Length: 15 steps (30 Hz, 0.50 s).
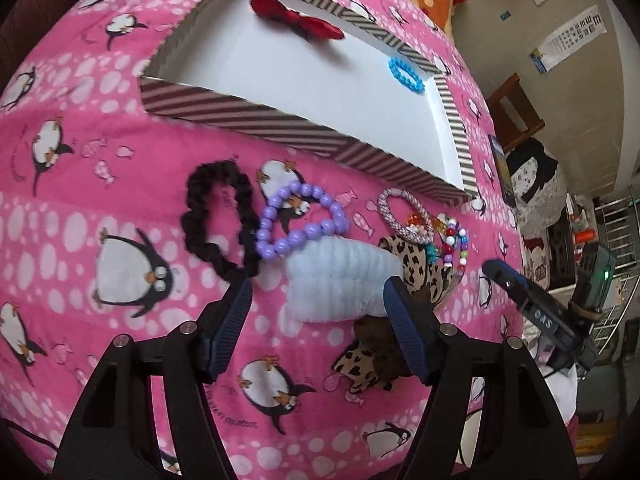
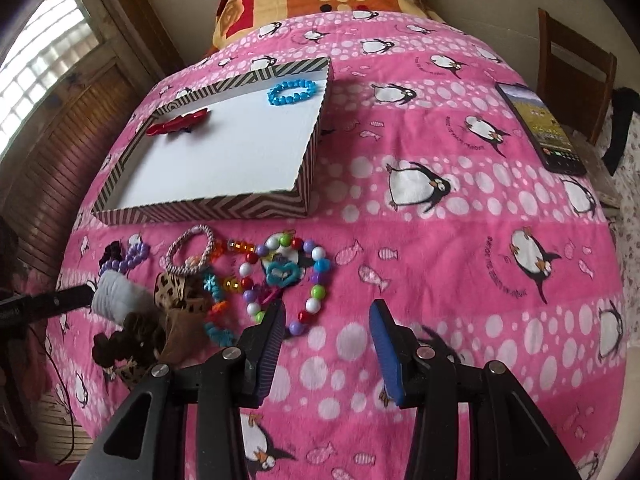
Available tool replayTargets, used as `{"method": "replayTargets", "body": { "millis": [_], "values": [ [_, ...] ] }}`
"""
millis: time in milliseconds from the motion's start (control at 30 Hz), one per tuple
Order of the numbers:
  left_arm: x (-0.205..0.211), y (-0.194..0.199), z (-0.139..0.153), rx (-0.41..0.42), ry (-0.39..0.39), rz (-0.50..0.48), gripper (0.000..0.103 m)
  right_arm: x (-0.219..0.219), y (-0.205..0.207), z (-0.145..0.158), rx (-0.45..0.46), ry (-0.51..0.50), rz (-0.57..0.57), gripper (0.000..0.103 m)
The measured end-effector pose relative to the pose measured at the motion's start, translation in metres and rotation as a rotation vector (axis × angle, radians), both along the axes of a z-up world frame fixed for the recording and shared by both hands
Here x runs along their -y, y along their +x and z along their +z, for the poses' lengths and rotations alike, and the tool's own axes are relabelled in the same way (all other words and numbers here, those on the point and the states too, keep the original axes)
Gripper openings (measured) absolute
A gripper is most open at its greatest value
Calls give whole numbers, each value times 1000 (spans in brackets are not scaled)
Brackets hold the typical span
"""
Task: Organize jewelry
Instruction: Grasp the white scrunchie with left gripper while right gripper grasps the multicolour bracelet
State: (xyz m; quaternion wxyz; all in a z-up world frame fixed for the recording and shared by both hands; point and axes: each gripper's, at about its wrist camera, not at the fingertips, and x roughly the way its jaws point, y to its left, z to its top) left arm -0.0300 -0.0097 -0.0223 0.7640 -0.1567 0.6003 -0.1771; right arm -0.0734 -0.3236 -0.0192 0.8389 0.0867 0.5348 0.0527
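**A:** Your left gripper [image 1: 318, 304] stands wide open with nothing clamped. The pale blue scrunchie [image 1: 340, 280] lies between the fingers, and I judge that's your next pick. Come straight down so both pads straddle its puffy middle. The black scrunchie [image 1: 218, 220] sits right at your left fingertip and the leopard-print bow [image 1: 420, 264] touches the right one, so close slowly and take only the blue piece.

**B:** And my right gripper [image 2: 328, 336]?

**A:** Partly open, empty, over bare pink blanket [image 2: 440, 300], just beside the multicoloured bead bracelet [image 2: 288, 276]. Keep it off the pile until the left one clears.

**B:** How will the scrunchie handle?

**A:** It looks soft, ribbed and thick, so it should squash under the pads; grip deep, not at the edge. It lies on the blanket in front of the striped box [image 1: 248, 116], touching the purple bead bracelet [image 1: 300, 220] above it, which may drag along.

**B:** Where does it go?

**A:** Likely the box, whose white floor so far holds only a red bow [image 1: 298, 20] and a blue bead bracelet [image 1: 406, 74].
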Motion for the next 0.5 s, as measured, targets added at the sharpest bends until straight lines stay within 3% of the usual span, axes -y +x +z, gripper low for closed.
{"method": "replayTargets", "body": {
  "millis": [333,400,467,500],
  "values": [
    [21,1,-13,-8,21,-13,67,-9,23,-32,-52,-13,51,27],
    [20,2,-13,6,19,-1,46,-7,24,-32,-42,-11,51,21],
    [19,4,-14,12,32,3,33,-6,26,-32,-41,-23,61,10],
    [18,3,-13,19,33,3,27,-5,26,-31,-39,-21,64,9]
  ]
}}
